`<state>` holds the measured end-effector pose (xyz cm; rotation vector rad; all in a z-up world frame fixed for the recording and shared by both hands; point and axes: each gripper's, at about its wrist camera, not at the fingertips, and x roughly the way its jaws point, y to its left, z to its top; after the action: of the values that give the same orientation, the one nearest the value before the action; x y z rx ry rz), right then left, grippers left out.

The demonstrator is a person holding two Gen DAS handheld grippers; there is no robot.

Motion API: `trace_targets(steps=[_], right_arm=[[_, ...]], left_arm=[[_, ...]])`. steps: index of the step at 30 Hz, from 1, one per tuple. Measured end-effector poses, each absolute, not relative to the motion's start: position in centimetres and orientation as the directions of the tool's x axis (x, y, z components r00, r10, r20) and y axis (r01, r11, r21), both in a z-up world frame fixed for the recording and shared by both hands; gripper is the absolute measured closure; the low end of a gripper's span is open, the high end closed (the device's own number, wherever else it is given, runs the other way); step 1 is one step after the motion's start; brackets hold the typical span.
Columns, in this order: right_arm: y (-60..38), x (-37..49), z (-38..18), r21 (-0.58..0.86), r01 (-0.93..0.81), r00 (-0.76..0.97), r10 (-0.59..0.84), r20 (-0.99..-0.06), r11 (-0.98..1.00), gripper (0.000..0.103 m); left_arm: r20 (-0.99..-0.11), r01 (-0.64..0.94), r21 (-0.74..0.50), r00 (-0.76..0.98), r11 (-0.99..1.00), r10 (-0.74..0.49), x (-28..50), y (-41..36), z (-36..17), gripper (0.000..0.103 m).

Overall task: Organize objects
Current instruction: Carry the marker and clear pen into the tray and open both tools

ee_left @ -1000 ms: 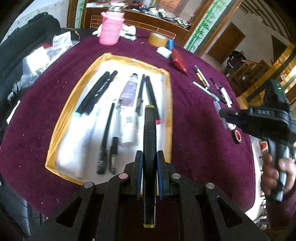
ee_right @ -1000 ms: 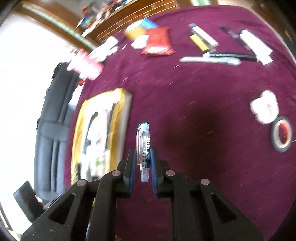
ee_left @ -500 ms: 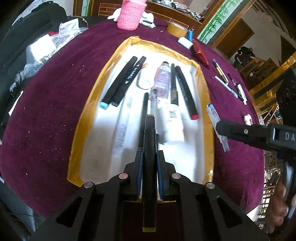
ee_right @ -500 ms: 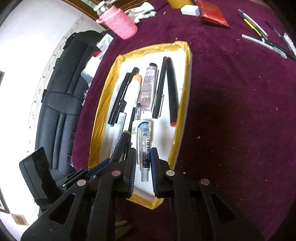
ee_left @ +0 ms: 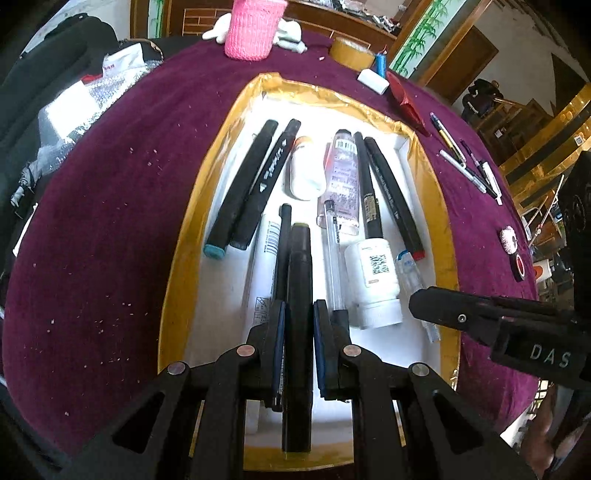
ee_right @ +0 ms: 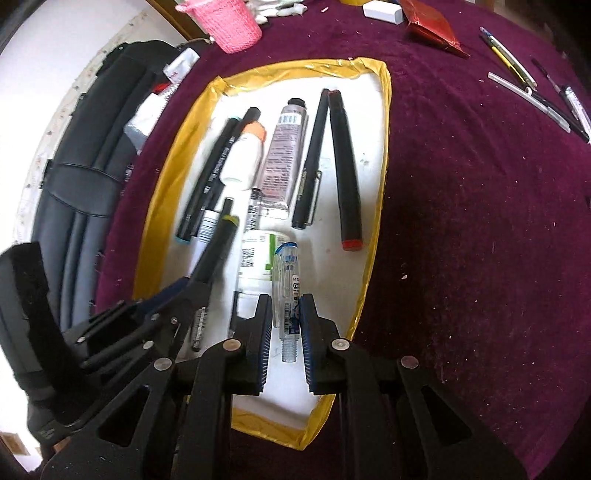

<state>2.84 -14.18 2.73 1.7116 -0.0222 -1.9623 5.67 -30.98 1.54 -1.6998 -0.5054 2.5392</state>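
A white tray with a gold rim [ee_left: 177, 258] [ee_right: 384, 122] lies on the maroon cloth and holds several markers, tubes and bottles. My left gripper [ee_left: 298, 314] is shut on a black marker with a yellow-green tip [ee_left: 300, 280], held low over the tray's near middle. My right gripper [ee_right: 287, 314] is shut on a clear correction-tape pen with a blue tip [ee_right: 288, 280], held over the tray's near right part beside a white bottle [ee_right: 258, 258]. The right gripper [ee_left: 421, 306] also shows in the left wrist view, and the left gripper [ee_right: 192, 286] in the right wrist view.
A pink knitted cup [ee_left: 253, 29] stands beyond the tray. A tape roll [ee_left: 351, 53], a white eraser [ee_left: 373, 80] and a red pouch [ee_left: 406, 101] lie at the back right. Several pens [ee_right: 532, 92] lie on the cloth to the right, near a small tape ring [ee_left: 520, 266]. A black chair [ee_right: 85, 177] stands left.
Both grippers have come down and in over the tray, each keeping its pen. The right gripper swung from the bare cloth to above the tray's near right part.
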Motion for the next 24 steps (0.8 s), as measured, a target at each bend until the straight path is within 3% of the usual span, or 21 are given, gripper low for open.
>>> trace_targets(steps=[17, 19, 21, 24], right_arm=[[-15.3, 3.0, 1.1, 0.24, 0.405, -0.052, -0.285, -0.957, -0.882, 0.09], [-15.2, 3.1, 1.2, 0.233, 0.403, -0.054, -0.277, -0.959, -0.885, 0.09], [-15.2, 3.2, 1.2, 0.229, 0.398, -0.053, -0.272, -0.961, -0.888, 0.09], [-15.0, 3.3, 1.5, 0.225, 0.402, -0.058, -0.27, -0.961, -0.888, 0.09]], left_arm=[[-0.872, 0.155, -0.355, -0.409, -0.922, 0.267, 6.3, -32.7, 1.3, 0.089], [-0.872, 0.152, -0.356, -0.409, -0.922, 0.269, 6.3, -32.6, 1.5, 0.085], [-0.871, 0.143, -0.349, -0.413, -0.926, 0.264, 6.4, -32.4, 1.9, 0.071], [-0.866, 0.128, -0.343, -0.426, -0.93, 0.261, 6.6, -32.0, 2.6, 0.063]])
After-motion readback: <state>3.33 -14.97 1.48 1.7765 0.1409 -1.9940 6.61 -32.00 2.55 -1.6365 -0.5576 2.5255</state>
